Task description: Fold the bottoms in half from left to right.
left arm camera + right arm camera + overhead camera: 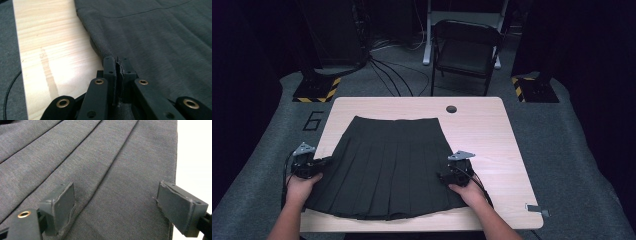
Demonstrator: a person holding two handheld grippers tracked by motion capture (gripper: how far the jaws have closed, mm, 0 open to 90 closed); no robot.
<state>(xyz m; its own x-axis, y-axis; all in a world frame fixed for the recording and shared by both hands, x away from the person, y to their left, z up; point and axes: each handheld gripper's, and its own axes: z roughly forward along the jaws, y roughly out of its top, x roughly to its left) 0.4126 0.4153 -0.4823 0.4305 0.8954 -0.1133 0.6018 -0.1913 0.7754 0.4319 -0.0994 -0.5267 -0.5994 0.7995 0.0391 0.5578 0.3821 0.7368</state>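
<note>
dark pleated skirt [387,165] flat on table [492,130]; left gripper [117,62] pinches its side edge for lifting, right gripper [117,202] gapes over opposite edge, ungripped.

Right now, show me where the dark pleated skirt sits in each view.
High view: the skirt lies flat mid-table, waistband at the far side.
Left gripper view: it covers the right and top, its side edge pinched in the shut left hand-held gripper.
Right gripper view: it spreads under the open right hand-held gripper.
Shared landmark: the pale wooden table beside the skirt's edge.
</note>
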